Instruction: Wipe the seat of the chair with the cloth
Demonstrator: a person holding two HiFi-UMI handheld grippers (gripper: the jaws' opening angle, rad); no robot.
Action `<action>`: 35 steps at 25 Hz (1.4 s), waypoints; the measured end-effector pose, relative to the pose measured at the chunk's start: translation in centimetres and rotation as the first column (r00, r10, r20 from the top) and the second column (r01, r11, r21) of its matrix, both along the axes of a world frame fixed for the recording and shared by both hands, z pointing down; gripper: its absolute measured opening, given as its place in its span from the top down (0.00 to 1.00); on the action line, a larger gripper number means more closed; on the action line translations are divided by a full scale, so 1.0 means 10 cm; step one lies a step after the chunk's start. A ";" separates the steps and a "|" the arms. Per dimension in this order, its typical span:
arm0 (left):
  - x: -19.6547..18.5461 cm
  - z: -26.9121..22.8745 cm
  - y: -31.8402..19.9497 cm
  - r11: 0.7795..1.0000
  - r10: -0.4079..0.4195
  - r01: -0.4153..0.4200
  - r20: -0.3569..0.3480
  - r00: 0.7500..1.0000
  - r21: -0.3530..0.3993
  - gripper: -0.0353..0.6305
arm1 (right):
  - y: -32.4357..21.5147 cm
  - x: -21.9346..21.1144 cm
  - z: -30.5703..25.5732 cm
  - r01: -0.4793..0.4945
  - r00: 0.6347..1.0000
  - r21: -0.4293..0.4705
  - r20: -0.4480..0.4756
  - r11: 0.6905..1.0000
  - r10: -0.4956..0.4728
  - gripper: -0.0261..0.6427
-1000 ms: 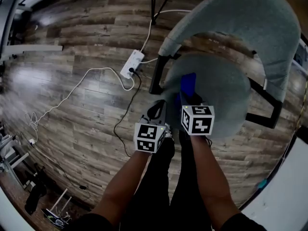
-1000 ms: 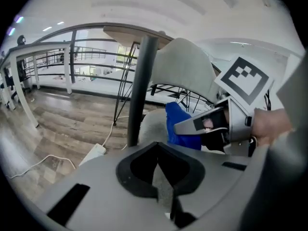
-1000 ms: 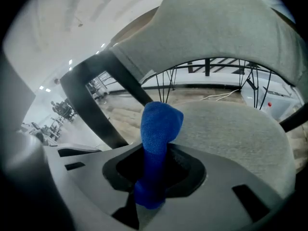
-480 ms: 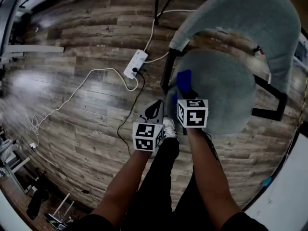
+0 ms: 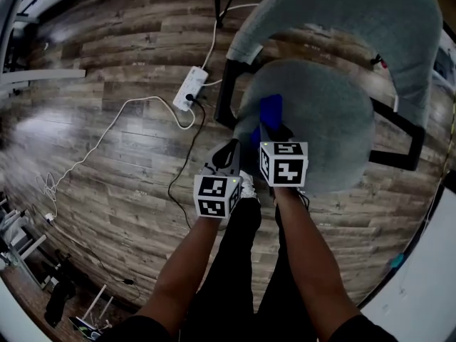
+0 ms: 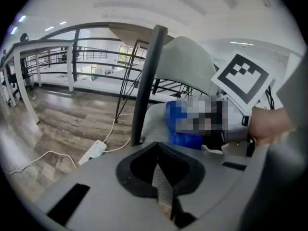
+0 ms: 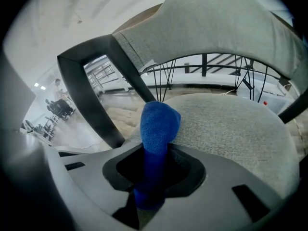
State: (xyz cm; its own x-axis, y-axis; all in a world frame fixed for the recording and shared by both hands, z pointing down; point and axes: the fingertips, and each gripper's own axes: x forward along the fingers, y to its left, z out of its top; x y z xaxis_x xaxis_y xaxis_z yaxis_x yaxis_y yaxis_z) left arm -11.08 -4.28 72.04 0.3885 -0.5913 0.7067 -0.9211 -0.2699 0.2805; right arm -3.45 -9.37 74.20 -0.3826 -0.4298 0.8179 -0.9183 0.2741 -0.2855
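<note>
Nearest to me, the left gripper (image 5: 229, 159) hung just off the near left edge of the chair, its jaws pressed together with nothing between them. Beside it, the right gripper (image 5: 274, 130) had its jaws clamped on a bright blue terry cloth (image 7: 159, 124), whose bunched end stuck out past the jaws. In the head view that cloth (image 5: 271, 111) lay on the left part of the round grey fabric seat (image 5: 328, 120), close to its edge, and in the right gripper view I saw it touching the weave. Beyond the seat rose the chair's curved grey upholstered backrest (image 5: 356, 13), carried on a black frame (image 5: 225, 100). Farther left, on the dark wood-plank floor (image 5: 107, 184), lay a white power strip (image 5: 188, 89) with a white cable (image 5: 107, 137) trailing away from it.
</note>
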 end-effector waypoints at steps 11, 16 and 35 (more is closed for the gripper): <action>0.40 -0.12 -0.03 0.999 0.045 -0.045 0.006 0.999 0.005 0.94 | 0.09 0.52 0.00 -0.057 0.998 -0.024 0.020 0.998 0.058 0.80; 0.60 -0.14 -0.02 0.998 0.066 -0.066 -0.015 0.998 0.002 0.94 | 0.13 0.79 0.00 -0.055 0.999 -0.026 -0.004 0.998 0.054 0.80; 1.33 -0.17 0.04 0.988 0.153 -0.153 0.004 0.988 -0.006 0.94 | 0.31 1.86 0.02 -0.174 0.985 -0.031 -0.017 0.984 0.174 0.80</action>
State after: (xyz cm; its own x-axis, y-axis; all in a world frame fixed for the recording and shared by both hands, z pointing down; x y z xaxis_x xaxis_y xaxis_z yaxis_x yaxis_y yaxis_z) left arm 2.18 -3.86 70.34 0.4711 -0.5208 0.7119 -0.8702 -0.4065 0.2785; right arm 15.14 -6.28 74.37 -0.2923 -0.4620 0.8374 -0.9553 0.1006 -0.2779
